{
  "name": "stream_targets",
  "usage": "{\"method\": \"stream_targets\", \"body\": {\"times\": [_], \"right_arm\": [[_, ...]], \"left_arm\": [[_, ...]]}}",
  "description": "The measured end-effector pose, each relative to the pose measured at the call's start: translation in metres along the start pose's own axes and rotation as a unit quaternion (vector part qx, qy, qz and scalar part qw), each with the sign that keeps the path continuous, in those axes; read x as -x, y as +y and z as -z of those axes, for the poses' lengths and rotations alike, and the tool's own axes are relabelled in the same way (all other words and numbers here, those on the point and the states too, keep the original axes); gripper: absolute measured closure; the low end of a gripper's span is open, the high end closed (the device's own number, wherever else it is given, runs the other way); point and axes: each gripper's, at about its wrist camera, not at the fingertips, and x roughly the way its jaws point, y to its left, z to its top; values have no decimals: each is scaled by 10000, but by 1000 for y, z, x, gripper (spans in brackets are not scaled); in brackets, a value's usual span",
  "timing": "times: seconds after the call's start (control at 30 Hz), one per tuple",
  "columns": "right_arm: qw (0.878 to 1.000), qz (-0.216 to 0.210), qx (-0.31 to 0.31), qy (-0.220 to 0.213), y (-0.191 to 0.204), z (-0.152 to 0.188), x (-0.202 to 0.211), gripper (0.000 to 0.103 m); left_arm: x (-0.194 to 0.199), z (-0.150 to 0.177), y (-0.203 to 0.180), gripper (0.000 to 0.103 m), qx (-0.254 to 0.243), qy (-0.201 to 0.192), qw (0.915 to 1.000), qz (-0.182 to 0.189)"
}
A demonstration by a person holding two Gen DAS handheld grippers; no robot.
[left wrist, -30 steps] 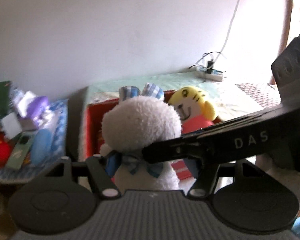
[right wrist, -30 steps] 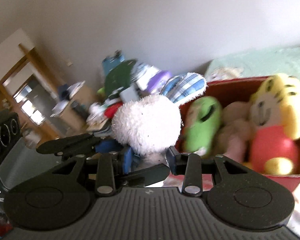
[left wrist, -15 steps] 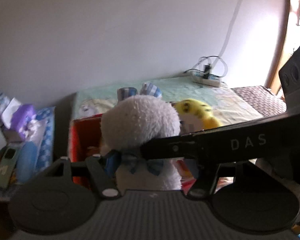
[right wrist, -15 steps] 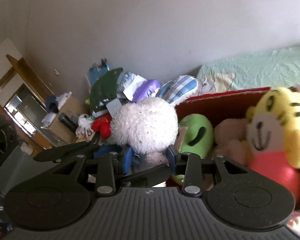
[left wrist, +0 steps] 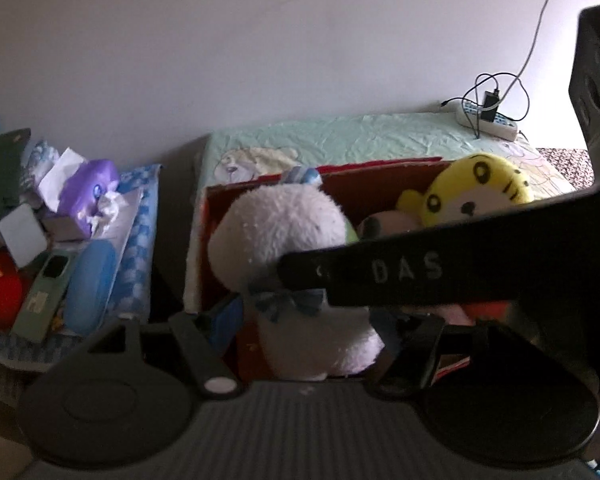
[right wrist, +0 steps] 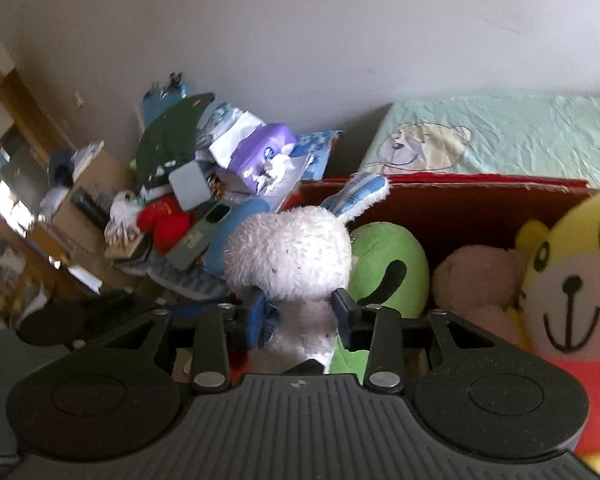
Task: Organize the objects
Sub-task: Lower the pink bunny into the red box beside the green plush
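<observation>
Yellow tiger toy (right wrist: 572, 276) cut off at the right edge (pink plush (right wrist: 476, 276) half hidden behind it)

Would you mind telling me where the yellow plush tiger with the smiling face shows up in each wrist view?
Left wrist: the yellow plush tiger sits upper right, inside the red cardboard box, above the dark bar lettered DAS.
Right wrist: the tiger fills the right edge, in the same box.
Shared landmark: the fluffy white plush rabbit, centre of both.
</observation>
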Motion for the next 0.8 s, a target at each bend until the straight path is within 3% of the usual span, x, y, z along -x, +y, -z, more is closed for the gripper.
{"method": "stream_targets", "body": {"times": [0.23, 0.37, 0.53, 0.8], "right_arm": [[9980, -338, -502, -169, -16, 0, 10, 61], [9960, -460, -574, -510, -18, -1, 21, 67], [9969, -412, -287, -608, -11, -4, 15, 81], [9982, 33, 387, -466, -7, -10, -9, 84]], "left_arm": [[9, 7, 2, 29, -206, -16, 9992, -349], [10, 2, 1, 36, -209, -87, 9992, -332], [8, 1, -4, 36, -332, -93, 9989, -326], [-14, 5, -7, 42, -344, 140, 9989, -270]]}}
